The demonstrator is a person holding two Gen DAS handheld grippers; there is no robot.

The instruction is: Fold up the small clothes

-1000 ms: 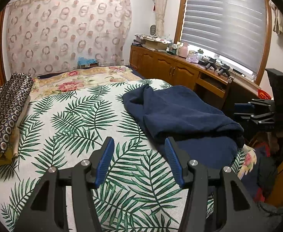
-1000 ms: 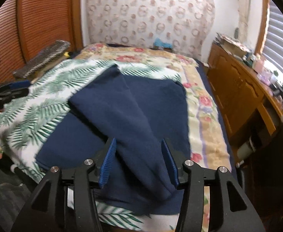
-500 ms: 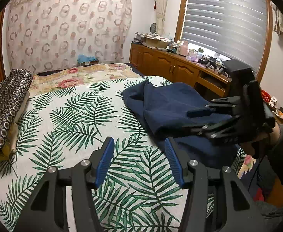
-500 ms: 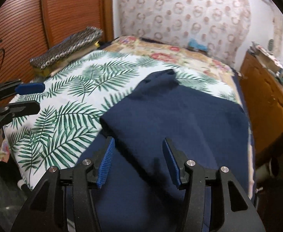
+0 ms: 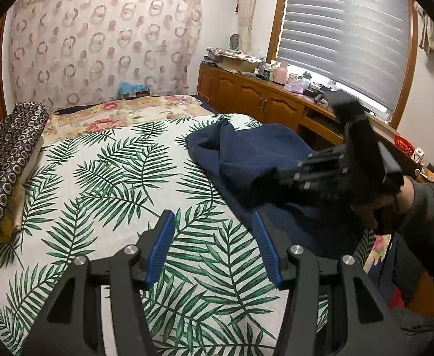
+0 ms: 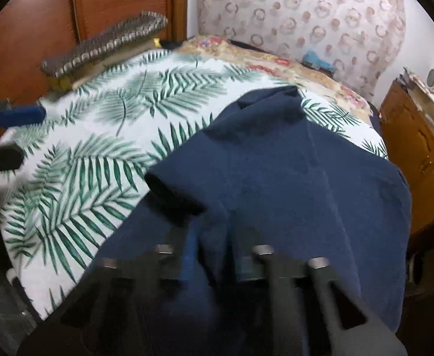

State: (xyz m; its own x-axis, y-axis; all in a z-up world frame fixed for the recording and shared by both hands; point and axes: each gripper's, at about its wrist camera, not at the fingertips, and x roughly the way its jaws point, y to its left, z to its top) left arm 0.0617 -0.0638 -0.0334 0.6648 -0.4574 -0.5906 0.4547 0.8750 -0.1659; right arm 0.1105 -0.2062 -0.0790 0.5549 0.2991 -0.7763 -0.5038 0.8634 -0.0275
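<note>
Pinching a loose fold of the navy garment [image 6: 291,178] lying on the bed [image 5: 104,178], the blurred right tongs [image 6: 214,255] risked dragging it askew, while the left tongs [image 5: 214,249] gaped empty.

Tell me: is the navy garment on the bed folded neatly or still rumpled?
Rumpled. The navy garment lies in loose, uneven overlapping layers on the palm-print bedspread, one part bunched at the right claw.

Your garment [image 5: 255,154] lies on the bedspread [image 5: 104,184], toward its right side, near the cabinet [image 5: 255,101]. A folded stack [image 5: 6,160] sits at the bedspread's left edge. Behind the bed hangs a curtain [image 5: 104,41].
</note>
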